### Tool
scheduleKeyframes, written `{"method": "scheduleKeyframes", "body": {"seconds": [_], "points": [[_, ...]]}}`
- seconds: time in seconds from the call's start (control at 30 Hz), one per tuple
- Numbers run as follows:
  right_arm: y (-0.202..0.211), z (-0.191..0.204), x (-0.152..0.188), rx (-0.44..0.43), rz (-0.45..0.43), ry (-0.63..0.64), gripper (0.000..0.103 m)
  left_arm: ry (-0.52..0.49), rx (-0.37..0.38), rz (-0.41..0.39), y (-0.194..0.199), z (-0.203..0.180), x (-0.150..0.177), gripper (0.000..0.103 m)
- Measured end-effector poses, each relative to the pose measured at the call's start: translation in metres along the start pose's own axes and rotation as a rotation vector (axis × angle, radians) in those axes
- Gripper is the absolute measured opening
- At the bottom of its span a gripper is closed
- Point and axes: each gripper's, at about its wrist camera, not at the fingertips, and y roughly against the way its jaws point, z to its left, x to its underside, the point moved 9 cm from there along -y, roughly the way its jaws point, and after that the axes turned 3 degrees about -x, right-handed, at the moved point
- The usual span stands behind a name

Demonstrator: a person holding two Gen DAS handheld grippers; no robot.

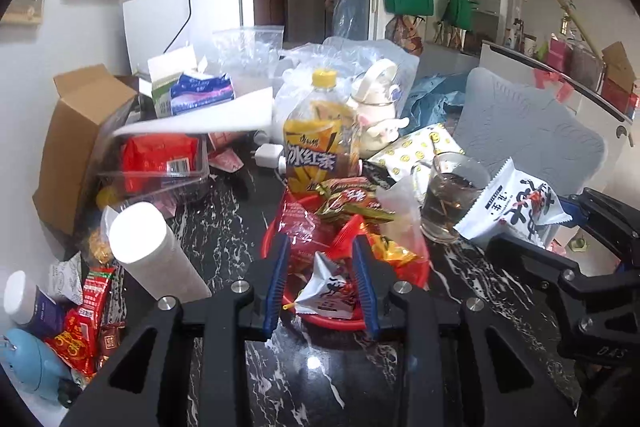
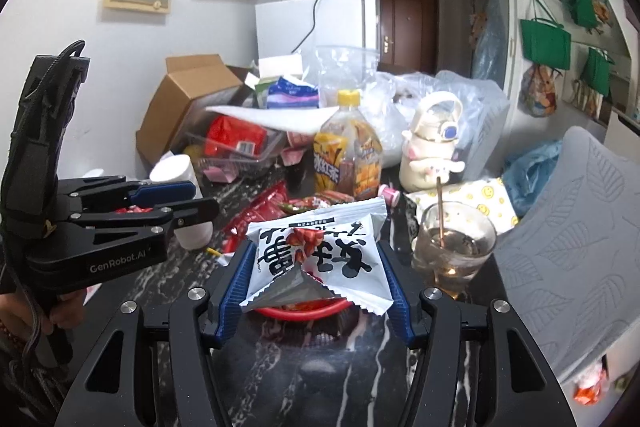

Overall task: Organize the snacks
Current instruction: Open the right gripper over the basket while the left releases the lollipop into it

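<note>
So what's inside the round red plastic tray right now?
The red plastic tray holds a heap of red and gold snack wrappers and one white snack packet near its front rim. The heap covers the tray's floor, so anything underneath is hidden.

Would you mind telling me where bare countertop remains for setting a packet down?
Bare black marble shows in front of the red tray, and a strip between it and the white cylinder. Behind the tray, around the tea bottle and glass, it is crowded.
</note>
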Motion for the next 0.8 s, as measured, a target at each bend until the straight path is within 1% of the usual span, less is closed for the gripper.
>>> {"method": "scheduleKeyframes", "body": {"seconds": [0.17, 0.33, 0.53, 0.7, 0.8], "points": [[0.006, -0.005, -0.009, 0.003, -0.011, -0.009, 0.059, 0.0, 0.006, -0.019, 0.008, -0.004, -0.01, 0.031], [-0.003, -0.014, -0.019, 0.017, -0.008, -0.02, 0.06, 0.002, 0.008, -0.015, 0.002, -0.006, -0.015, 0.031], [-0.026, -0.018, -0.023, 0.001, 0.008, -0.02, 0.06, 0.003, -0.003, -0.004, -0.012, 0.002, -0.014, 0.031], [-0.056, -0.014, -0.022, -0.028, 0.041, -0.011, 0.06, 0.024, 0.005, 0.003, -0.026, 0.014, -0.012, 0.031], [-0.076, -0.011, -0.019, -0.041, 0.07, -0.005, 0.06, 0.032, -0.006, 0.021, -0.038, 0.021, -0.009, 0.031]]}}
